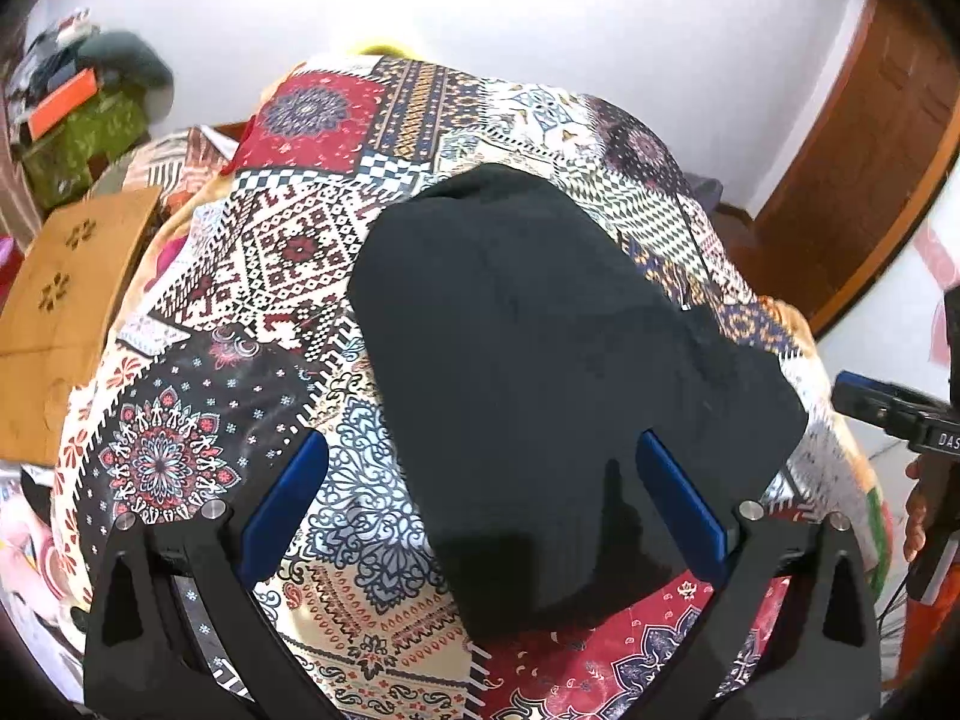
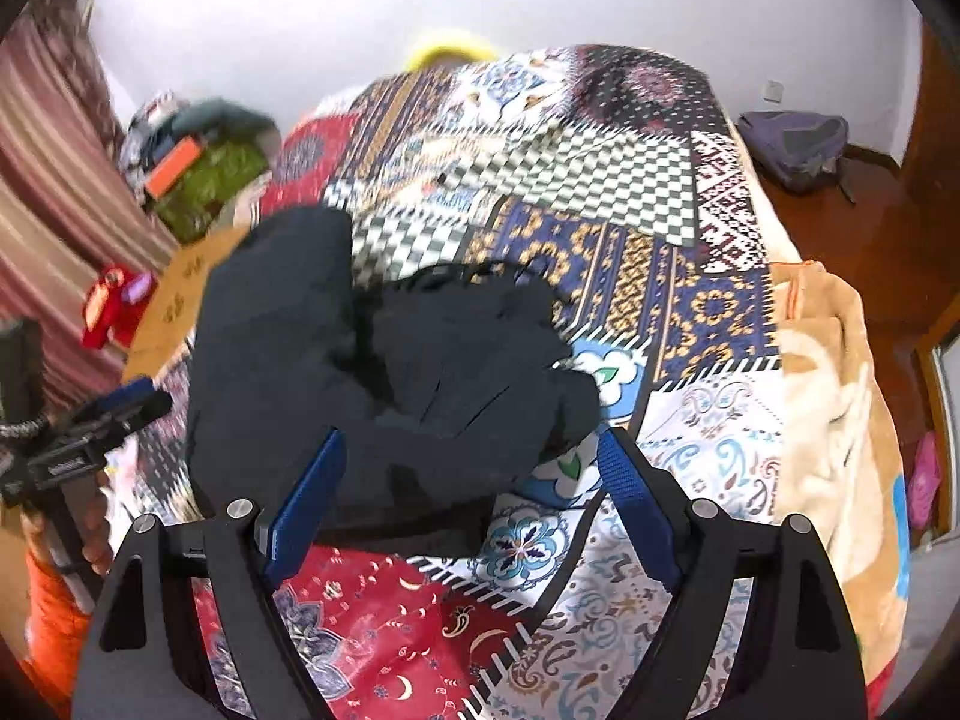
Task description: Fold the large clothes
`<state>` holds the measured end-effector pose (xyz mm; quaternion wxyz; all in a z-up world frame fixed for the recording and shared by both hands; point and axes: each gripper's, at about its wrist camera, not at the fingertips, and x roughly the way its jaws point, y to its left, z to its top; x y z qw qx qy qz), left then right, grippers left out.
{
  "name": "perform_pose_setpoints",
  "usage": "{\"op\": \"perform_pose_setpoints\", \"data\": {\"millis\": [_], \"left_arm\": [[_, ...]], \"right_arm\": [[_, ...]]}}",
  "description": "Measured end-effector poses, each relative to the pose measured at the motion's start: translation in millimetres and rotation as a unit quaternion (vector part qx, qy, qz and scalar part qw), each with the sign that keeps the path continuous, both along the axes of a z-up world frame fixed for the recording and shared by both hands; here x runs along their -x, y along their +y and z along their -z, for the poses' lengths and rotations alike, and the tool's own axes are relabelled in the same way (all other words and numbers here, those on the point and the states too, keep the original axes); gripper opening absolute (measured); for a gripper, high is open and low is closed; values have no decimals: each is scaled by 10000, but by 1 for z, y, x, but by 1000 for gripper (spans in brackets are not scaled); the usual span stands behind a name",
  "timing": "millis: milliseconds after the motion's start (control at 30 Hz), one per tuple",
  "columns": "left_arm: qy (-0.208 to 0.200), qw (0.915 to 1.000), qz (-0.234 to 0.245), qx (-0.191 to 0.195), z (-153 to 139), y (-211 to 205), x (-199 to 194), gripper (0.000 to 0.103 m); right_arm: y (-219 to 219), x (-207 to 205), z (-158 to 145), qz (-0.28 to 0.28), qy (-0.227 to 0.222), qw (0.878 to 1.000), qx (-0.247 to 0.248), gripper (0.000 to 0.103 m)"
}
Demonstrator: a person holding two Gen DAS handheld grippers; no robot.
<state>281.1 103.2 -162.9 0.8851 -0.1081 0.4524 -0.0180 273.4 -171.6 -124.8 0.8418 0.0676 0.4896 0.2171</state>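
A dark, almost black garment (image 1: 540,372) lies folded on the patterned bedspread (image 1: 252,276). It also shows in the right wrist view (image 2: 384,372), where its right part is bunched and creased. My left gripper (image 1: 480,468) hangs open and empty above the garment's near edge. My right gripper (image 2: 471,468) is also open and empty, above the garment's near right corner. Each gripper shows at the edge of the other's view: the right one (image 1: 888,414), the left one (image 2: 102,426).
The bedspread (image 2: 630,228) covers a bed. A tan blanket (image 2: 834,396) lies along its right side. A wooden board (image 1: 66,312) sits at the left. Piled boxes and clothes (image 1: 78,114) stand in the far left corner. A purple backpack (image 2: 798,144) lies on the floor.
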Motion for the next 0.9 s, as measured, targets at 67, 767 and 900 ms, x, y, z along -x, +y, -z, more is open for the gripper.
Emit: {"op": "perform_pose_setpoints", "data": {"millis": [67, 767, 900], "left_arm": [[147, 9997, -64, 203, 6, 8, -5, 103], [1061, 9542, -54, 2795, 89, 26, -49, 103], [971, 9566, -17, 2747, 83, 23, -44, 99]], "right_arm": [[-7, -9, 9, 120, 185, 9996, -192, 84], [30, -67, 105, 123, 2024, 9740, -1005, 74], [30, -66, 100, 87, 1984, 9734, -1145, 50]]}}
